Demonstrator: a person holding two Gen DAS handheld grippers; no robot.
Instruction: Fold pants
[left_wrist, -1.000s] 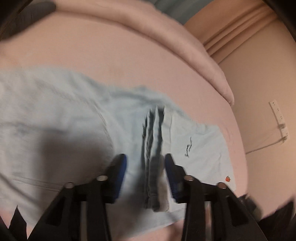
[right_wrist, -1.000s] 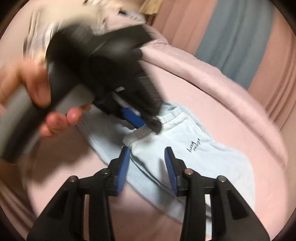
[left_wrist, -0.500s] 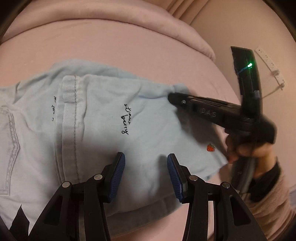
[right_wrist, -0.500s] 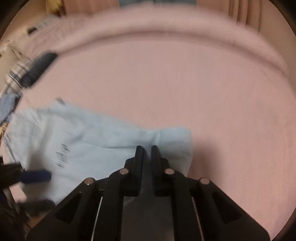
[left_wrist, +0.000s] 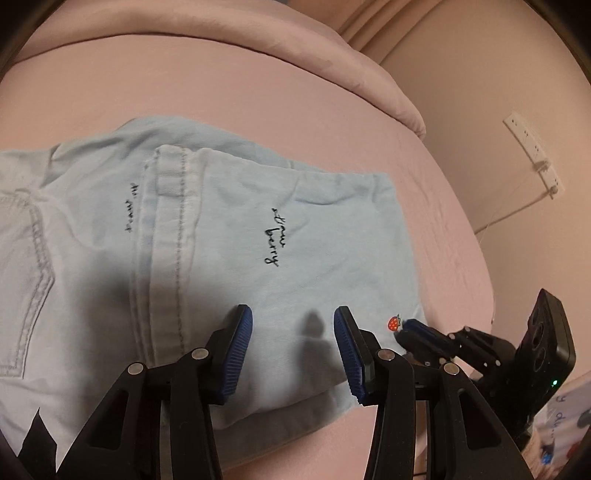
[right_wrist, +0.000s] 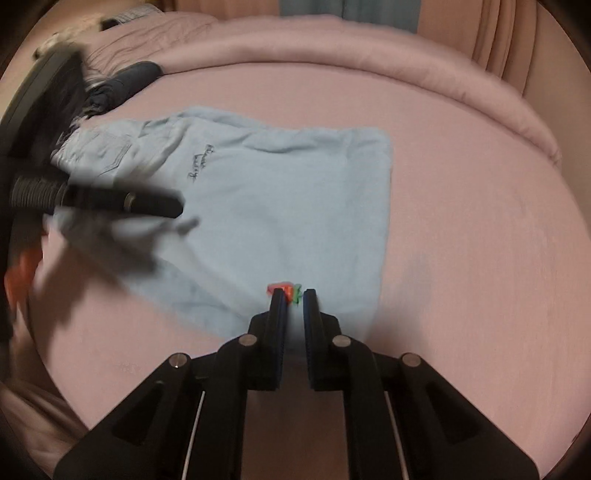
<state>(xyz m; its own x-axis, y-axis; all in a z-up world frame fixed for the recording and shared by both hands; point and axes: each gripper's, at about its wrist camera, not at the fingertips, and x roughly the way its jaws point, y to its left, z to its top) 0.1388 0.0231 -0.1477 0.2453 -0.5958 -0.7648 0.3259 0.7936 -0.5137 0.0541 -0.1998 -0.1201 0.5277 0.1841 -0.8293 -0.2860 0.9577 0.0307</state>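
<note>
Light blue pants (left_wrist: 229, 236) lie folded on a pink bed, also seen in the right wrist view (right_wrist: 280, 199). They carry black script and a small red strawberry patch (left_wrist: 394, 323) near the front corner. My left gripper (left_wrist: 293, 332) is open and empty just above the folded pants. My right gripper (right_wrist: 294, 300) is nearly closed, pinching the pants' near edge beside the strawberry patch (right_wrist: 284, 288). It also shows in the left wrist view (left_wrist: 413, 326) at the pants' right corner. The left gripper appears blurred at the left of the right wrist view (right_wrist: 110, 201).
The pink bed sheet (right_wrist: 461, 221) surrounds the pants. A rolled pink duvet (right_wrist: 369, 55) runs along the far side. Dark clothes (right_wrist: 125, 79) lie at the far left. A white power strip (left_wrist: 532, 155) hangs on the wall to the right.
My left gripper let go of the pants fold and stayed over it. My right gripper swung round to the pants' near corner and closed on the edge by the strawberry patch.
</note>
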